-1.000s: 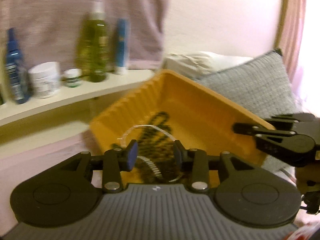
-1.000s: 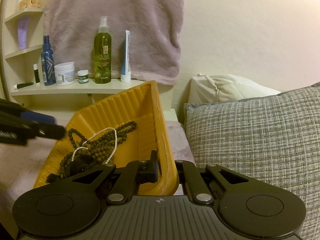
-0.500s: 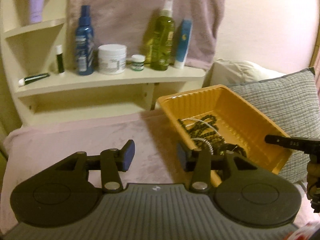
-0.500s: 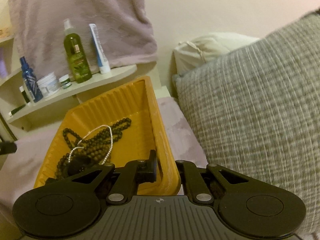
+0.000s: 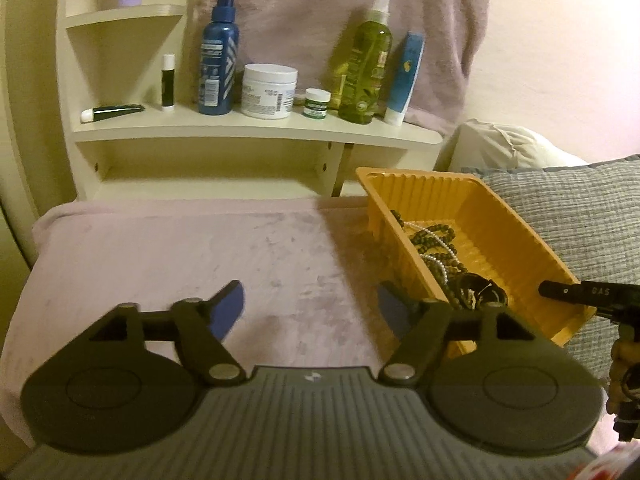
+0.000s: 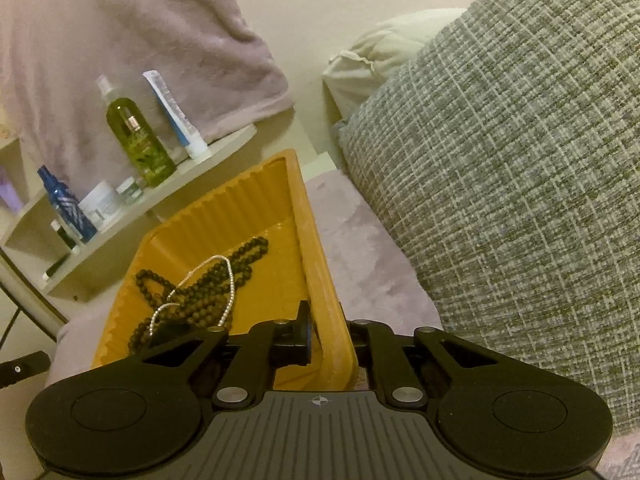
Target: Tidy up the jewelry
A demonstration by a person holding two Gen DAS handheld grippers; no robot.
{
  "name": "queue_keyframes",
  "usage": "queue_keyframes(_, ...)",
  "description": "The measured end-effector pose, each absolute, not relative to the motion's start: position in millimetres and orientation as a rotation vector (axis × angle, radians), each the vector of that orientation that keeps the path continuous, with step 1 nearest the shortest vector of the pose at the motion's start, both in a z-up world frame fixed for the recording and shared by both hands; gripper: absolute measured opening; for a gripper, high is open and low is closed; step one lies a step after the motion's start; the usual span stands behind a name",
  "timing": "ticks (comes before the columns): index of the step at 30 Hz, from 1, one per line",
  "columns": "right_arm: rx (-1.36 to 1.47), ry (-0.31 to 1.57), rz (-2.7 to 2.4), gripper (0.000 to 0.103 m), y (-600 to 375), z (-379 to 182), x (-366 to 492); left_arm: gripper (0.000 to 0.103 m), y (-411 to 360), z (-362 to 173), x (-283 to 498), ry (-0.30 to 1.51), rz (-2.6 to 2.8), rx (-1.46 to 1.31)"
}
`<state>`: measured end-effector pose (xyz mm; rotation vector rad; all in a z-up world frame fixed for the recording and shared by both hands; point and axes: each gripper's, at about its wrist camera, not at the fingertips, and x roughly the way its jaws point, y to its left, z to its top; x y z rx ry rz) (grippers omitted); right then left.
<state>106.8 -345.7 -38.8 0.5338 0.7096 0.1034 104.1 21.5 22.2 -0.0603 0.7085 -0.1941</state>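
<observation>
Lilac plush blanket covers the bed and fills the left wrist view from nine o'clock to the centre, bare of any jewelry. Over it hangs the left claw, its blue-padded jaws spread wide and having just been opening, with nothing between them. At twelve o'clock stands the cream wooden shelf with its bottles and jars, well apart from the work.

Toward three o'clock sits the ribbed orange plastic tray. Inside it lie the dark wooden bead necklaces, tangled with a thin silver chain, heaped toward the tray's near end. The right claw is pressed together on the tray's right-hand wall, one jaw inside and one outside, and the tray looks slightly tilted in that view.

Judging by this, the gathering seems done: every piece in sight is in the tray, and what is left is probably setting the tray down and perhaps untangling the strands.

Open room lies to the left, across the blanket. At three o'clock the grey woven cushion crowds close beside the tray, leaving only a narrow strip of blanket, and the blanket's front edge falls away at nine o'clock.
</observation>
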Motion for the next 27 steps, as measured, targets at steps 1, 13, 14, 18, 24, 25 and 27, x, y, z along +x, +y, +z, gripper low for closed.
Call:
queue_keyframes(1,0.531,0.708,0.104,0.020,-346,-39,106,0.081,22,22,103,0.709,-0.190,-0.058)
queue_keyframes(13,0.581,0.646,0.058,0.086,-367,-22,82,0.102,28,20,94,0.748,-0.091,-0.089)
queue_keyframes(14,0.574,0.653,0.048,0.086,-365,-20,83,0.102,29,20,94,0.752,-0.084,-0.089)
queue_keyframes(18,0.533,0.697,-0.003,0.087,-362,-11,82,0.102,31,23,89,0.752,-0.056,-0.081)
queue_keyframes(24,0.460,0.708,-0.048,0.088,-352,14,76,0.102,35,30,81,0.761,-0.007,-0.097)
queue_keyframes(25,0.451,0.705,-0.042,0.088,-349,20,75,0.102,36,32,79,0.757,-0.005,-0.106)
queue_keyframes(27,0.427,0.696,-0.020,0.088,-342,32,72,0.102,38,36,76,0.754,0.001,-0.115)
